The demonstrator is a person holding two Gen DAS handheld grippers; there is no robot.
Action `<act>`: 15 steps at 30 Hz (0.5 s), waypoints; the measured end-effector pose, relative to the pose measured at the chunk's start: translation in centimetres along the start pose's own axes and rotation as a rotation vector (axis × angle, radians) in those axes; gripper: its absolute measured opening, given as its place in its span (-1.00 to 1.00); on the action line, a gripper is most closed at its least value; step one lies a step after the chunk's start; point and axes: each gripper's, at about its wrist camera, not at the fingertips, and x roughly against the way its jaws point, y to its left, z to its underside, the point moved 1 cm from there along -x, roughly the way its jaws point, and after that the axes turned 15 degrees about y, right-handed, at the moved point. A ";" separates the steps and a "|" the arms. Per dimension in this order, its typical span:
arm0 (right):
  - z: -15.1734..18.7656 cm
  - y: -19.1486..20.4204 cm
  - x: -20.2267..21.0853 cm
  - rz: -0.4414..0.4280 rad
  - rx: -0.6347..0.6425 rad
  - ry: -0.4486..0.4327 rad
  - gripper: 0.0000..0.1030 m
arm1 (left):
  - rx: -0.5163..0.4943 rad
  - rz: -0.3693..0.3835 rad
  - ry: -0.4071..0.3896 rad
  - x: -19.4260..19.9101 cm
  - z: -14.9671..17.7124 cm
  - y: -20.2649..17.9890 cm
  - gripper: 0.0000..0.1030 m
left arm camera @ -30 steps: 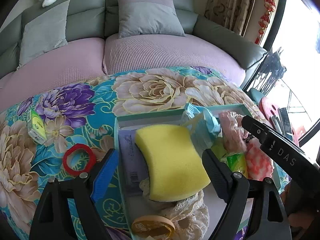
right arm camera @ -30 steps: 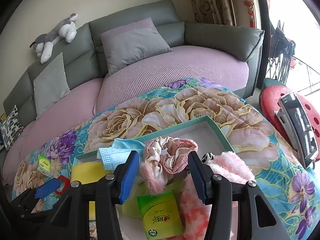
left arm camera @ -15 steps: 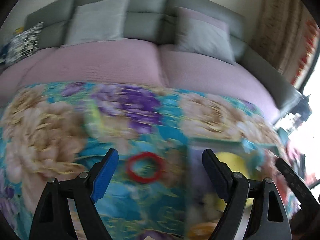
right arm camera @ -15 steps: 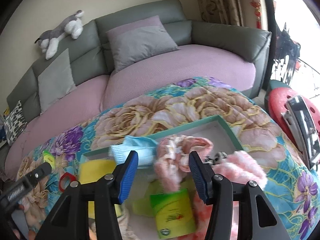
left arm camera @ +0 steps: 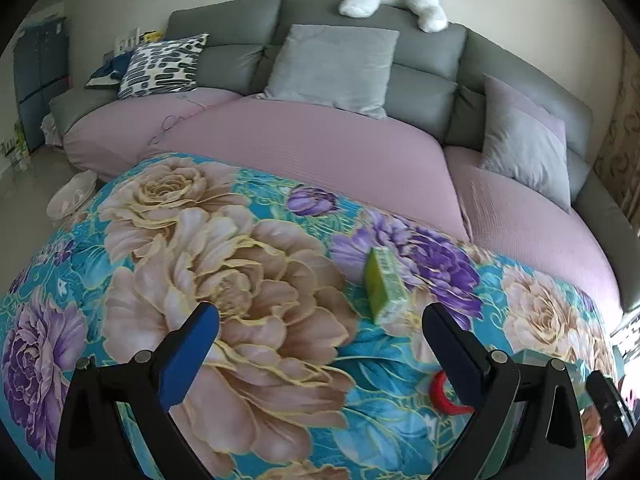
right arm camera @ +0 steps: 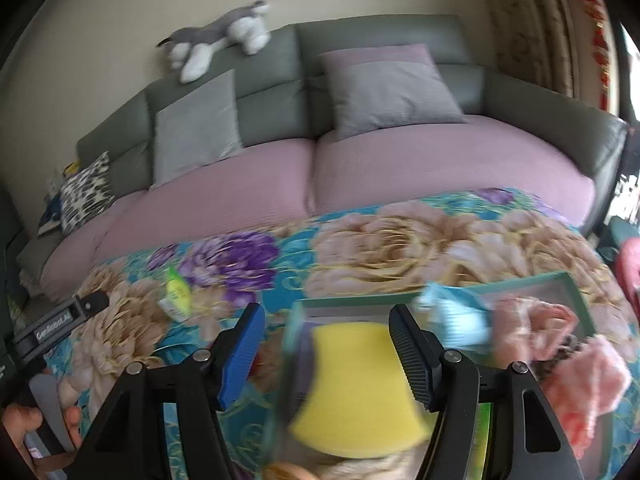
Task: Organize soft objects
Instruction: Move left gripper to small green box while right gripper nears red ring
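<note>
Both claws stand wide apart and hold nothing. The left claw (left arm camera: 320,336) points across the floral-covered table (left arm camera: 248,264) toward the green tissue pack (left arm camera: 385,285), which lies loose on the cloth just ahead of its fingers, probably the next piece to collect. A red ring (left arm camera: 443,394) sits close under that claw's right finger, partly hidden, and could get nudged on the way in. The right claw (right arm camera: 326,344) hangs over the teal-rimmed tray (right arm camera: 352,301), where the soft things are gathered: a yellow sponge (right arm camera: 356,388) directly between its fingers, a blue face mask (right arm camera: 456,316), and pink fluffy items (right arm camera: 580,376) toward the right, blurred. The sofa (left arm camera: 360,152) stands behind.
</note>
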 end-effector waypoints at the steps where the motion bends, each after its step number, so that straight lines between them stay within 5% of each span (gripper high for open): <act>1: 0.0 0.6 -0.3 -0.013 0.009 0.006 0.33 | 0.007 0.002 0.000 -0.1 -0.1 0.4 0.97; 15: 1.3 8.2 -5.7 -0.094 0.173 0.134 0.33 | 0.024 0.021 0.063 -2.2 -1.0 3.9 0.97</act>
